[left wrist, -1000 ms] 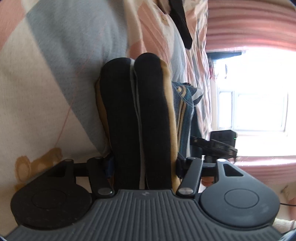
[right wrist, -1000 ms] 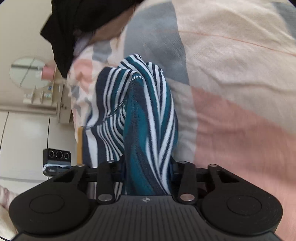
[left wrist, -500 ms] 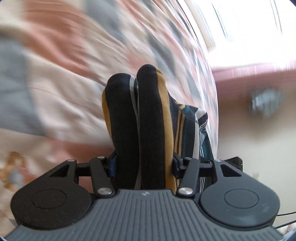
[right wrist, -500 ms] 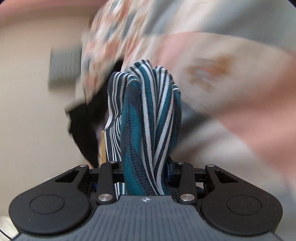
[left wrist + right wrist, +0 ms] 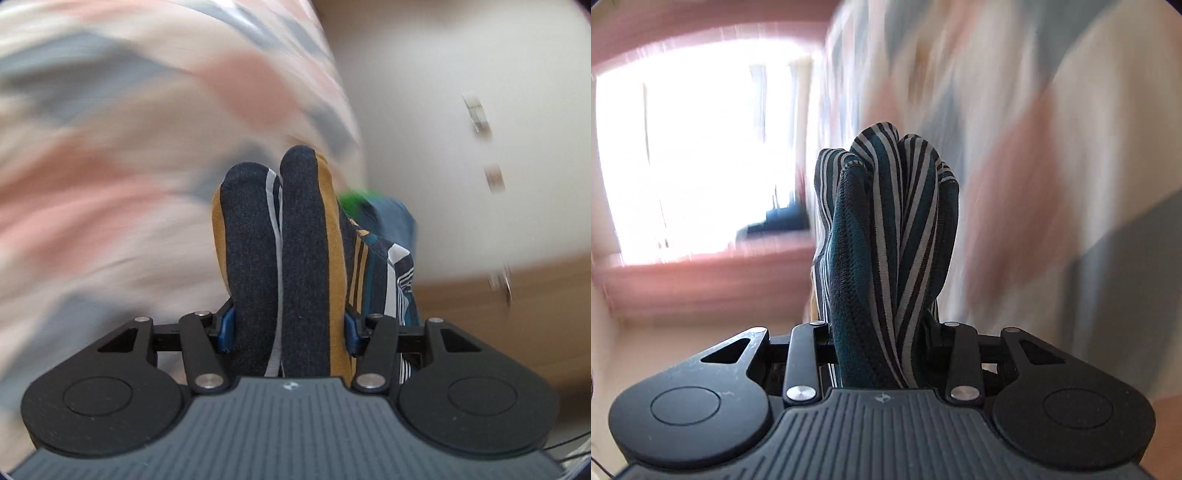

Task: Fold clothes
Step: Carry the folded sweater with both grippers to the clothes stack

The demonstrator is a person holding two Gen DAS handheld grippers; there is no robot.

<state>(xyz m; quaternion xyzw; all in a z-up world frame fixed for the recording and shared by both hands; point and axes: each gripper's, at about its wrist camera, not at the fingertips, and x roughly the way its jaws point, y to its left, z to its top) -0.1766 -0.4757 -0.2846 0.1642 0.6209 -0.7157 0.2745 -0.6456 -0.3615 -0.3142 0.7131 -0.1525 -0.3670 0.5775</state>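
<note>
Blurred pink, grey and cream patchwork bedding (image 5: 155,140) across the left wrist view from 7 o'clock round to 12; pale wall (image 5: 461,155) from 1 to 3 o'clock, tan floor (image 5: 498,314) at 4. Bright window (image 5: 698,162) with pink curtains (image 5: 701,291) at 9 to 11 o'clock in the right wrist view, the same bedding smeared over the right half.

Left gripper (image 5: 281,332) clamped tight on a bunched fold of the striped garment (image 5: 273,258): navy knit with mustard and pale grey bands, rising in two humps toward 12 o'clock and hiding the fingers almost entirely, only blue pad edges visible at either side. More of the cloth, teal with white and mustard stripes, trailing off toward 3 o'clock. Small green patch (image 5: 356,199) behind it at 1 o'clock, too blurred to identify.

Right gripper (image 5: 882,336) likewise closed hard on the garment, a teal, white and dark-striped wad with a stitched hem, standing up toward 12 o'clock. Apparently lifted clear of the bedding at both ends, though blur leaves that uncertain.
</note>
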